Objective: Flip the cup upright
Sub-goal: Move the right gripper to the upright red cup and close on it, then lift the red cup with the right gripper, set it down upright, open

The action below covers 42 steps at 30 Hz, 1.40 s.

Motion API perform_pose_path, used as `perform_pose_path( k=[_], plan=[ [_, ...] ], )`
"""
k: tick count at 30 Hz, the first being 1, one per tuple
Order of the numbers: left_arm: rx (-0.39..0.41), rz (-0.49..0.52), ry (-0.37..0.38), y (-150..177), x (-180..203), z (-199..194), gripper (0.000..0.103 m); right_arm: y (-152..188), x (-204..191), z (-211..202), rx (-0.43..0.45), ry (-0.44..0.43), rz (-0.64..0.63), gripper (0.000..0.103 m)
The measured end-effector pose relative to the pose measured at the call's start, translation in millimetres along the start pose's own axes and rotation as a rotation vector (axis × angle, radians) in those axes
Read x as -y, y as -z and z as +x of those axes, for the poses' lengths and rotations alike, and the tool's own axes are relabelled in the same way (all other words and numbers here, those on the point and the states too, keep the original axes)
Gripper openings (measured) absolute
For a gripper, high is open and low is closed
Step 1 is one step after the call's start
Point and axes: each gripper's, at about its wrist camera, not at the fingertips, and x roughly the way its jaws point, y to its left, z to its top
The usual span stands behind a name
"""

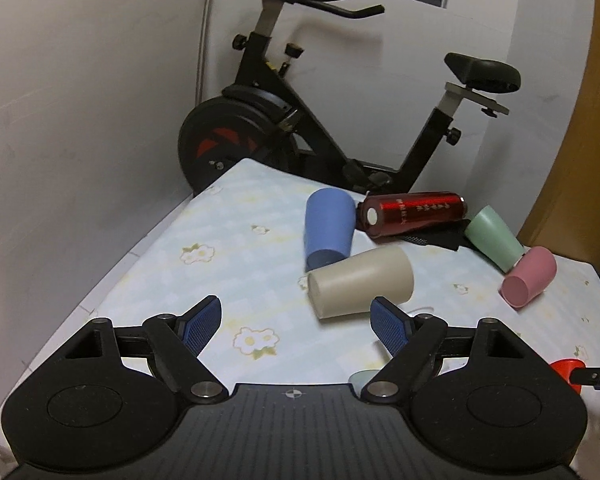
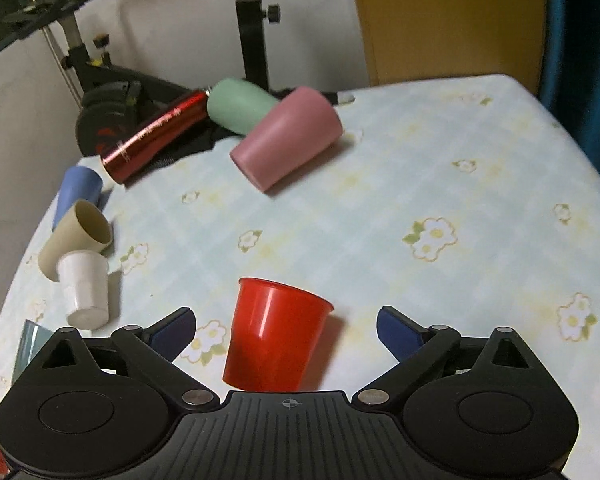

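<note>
In the right wrist view a red cup (image 2: 274, 336) stands upright on the table, between the fingers of my open right gripper (image 2: 286, 330), apart from both pads. A beige cup (image 1: 362, 282) lies on its side just beyond my open, empty left gripper (image 1: 296, 320). A blue cup (image 1: 328, 230), a green cup (image 1: 494, 238) and a pink cup (image 1: 528, 276) also lie on their sides. A white cup (image 2: 85, 288) stands upside down at the left of the right wrist view. The red cup's edge shows in the left wrist view (image 1: 564, 368).
A red metal bottle (image 1: 412, 214) lies at the back on a black cloth (image 1: 440, 240). The table (image 1: 236, 248) has a pale floral cover. An exercise bike (image 1: 300, 120) stands behind it against a white wall. A wooden panel (image 1: 580, 140) is at the right.
</note>
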Motion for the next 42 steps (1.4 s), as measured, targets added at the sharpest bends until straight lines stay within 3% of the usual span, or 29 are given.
perform_pose_path(
  k=[8, 10, 15, 22, 42],
  plan=[
    [-0.022, -0.006, 0.017, 8.9, 3.3, 7.4, 0.084, -5.2, 2.8, 23.4, -0.053, 0.026, 0.051, 0.088],
    [-0.026, -0.007, 0.024, 9.3, 4.1, 9.1, 0.084, -4.8, 4.9, 27.8, -0.068, 0.025, 0.070, 0.081],
    [-0.032, -0.004, 0.038, 12.8, 7.0, 8.5, 0.084, -2.4, 6.6, 34.3, -0.086, 0.022, 0.089, 0.078],
    [-0.038, 0.008, 0.057, 15.0, 11.7, 6.0, 0.084, -0.9, 6.3, 35.0, -0.096, 0.004, 0.096, 0.058],
    [-0.045, 0.008, 0.104, 20.2, 16.4, -5.9, 0.084, 10.9, 13.0, 21.4, -0.054, 0.001, 0.112, 0.057]
  ],
)
